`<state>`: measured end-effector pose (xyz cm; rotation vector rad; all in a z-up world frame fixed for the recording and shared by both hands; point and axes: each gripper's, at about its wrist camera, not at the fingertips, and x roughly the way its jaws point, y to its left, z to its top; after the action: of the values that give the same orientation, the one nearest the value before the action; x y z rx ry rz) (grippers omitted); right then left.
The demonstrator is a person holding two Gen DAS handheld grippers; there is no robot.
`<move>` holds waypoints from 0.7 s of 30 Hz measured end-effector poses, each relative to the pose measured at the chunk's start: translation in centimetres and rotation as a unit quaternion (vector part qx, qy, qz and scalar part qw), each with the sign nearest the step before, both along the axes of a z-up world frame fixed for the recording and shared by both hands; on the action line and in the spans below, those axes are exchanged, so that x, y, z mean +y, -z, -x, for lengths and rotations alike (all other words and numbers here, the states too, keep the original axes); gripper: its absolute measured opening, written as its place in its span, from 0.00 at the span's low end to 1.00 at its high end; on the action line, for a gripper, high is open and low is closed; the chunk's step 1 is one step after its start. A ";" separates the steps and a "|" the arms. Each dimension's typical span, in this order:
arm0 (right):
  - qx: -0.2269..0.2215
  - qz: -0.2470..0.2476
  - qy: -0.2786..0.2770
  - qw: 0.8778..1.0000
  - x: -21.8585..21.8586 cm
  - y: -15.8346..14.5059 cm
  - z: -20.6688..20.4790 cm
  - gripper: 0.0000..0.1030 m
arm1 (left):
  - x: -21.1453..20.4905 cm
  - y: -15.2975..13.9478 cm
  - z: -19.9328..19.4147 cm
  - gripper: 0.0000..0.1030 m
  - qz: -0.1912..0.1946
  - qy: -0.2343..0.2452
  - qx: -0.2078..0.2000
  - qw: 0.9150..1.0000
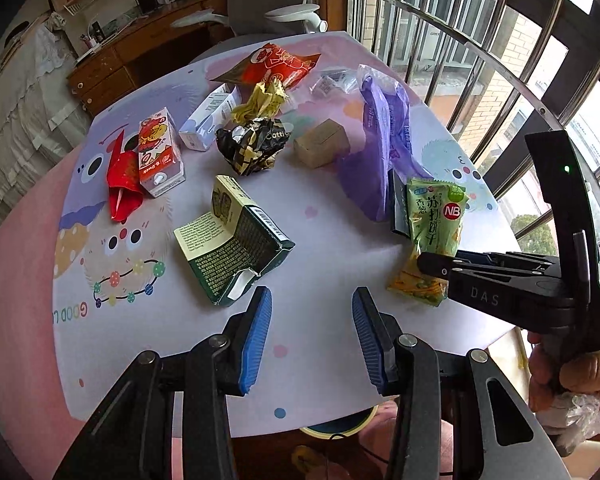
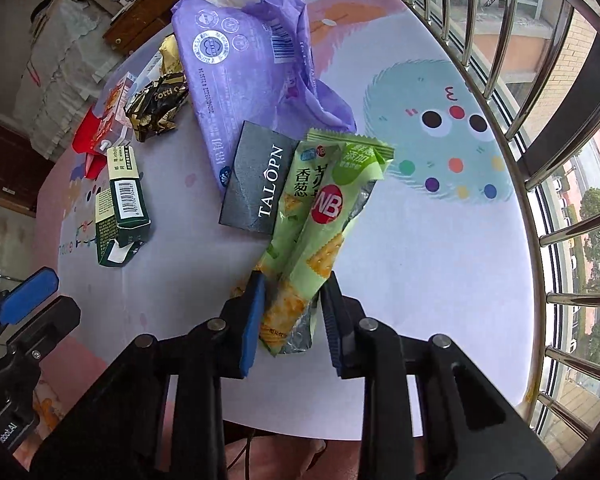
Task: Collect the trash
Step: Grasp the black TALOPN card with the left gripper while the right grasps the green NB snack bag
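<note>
Right gripper clamps green cracker wrapper above table.

Left gripper jaws apart; right gripper jaws narrowed.

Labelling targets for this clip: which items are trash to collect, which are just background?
Trash:
green cracker wrapper, held in right gripper
purple bag
black card
green box
black foil
yellow wrapper
red carton
brown box

Background:
tablecloth
window bars
desk
</note>
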<state>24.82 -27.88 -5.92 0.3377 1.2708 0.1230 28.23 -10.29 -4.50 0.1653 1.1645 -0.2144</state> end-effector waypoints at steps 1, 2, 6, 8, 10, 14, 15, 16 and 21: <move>-0.003 -0.005 -0.010 1.000 0.0 -0.1 0.0 0.14 | -0.5 0.1 -0.6 0.42 0.004 -0.002 0.003 1.000; -0.005 -0.013 -0.021 1.000 0.0 -0.2 0.0 0.10 | -1.0 0.2 -1.1 0.42 0.009 -0.004 0.006 1.000; -0.012 -0.046 -0.057 0.997 -0.7 -0.9 0.5 0.03 | -3.1 0.7 -2.9 0.42 0.021 -0.002 0.019 1.000; -0.023 -0.052 -0.072 0.996 -1.4 -1.7 1.2 0.01 | -4.3 1.0 -3.6 0.42 0.020 0.003 0.022 1.000; -0.030 -0.062 -0.077 0.995 -2.6 -2.4 1.8 0.01 | -5.4 1.6 -4.2 0.42 0.016 0.008 0.026 0.999; -0.044 -0.071 -0.061 0.995 -5.3 -3.4 2.6 0.01 | -6.6 3.1 -5.2 0.42 0.018 0.008 0.046 0.999; -0.046 -0.069 -0.055 0.995 -5.9 -3.3 2.6 0.01 | -6.8 3.6 -5.4 0.42 0.020 0.008 0.052 0.998; -0.047 -0.064 -0.050 0.996 -6.4 -3.2 2.7 0.01 | -7.0 4.0 -5.7 0.42 0.020 0.007 0.057 0.998; -0.042 -0.064 -0.024 0.997 -9.3 -2.3 2.5 0.01 | -7.0 5.8 -7.4 0.42 0.027 -0.005 0.080 0.996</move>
<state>22.32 -37.16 -3.59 0.4074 1.1918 0.2579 35.58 -17.28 -10.33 0.0969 1.3167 -0.2539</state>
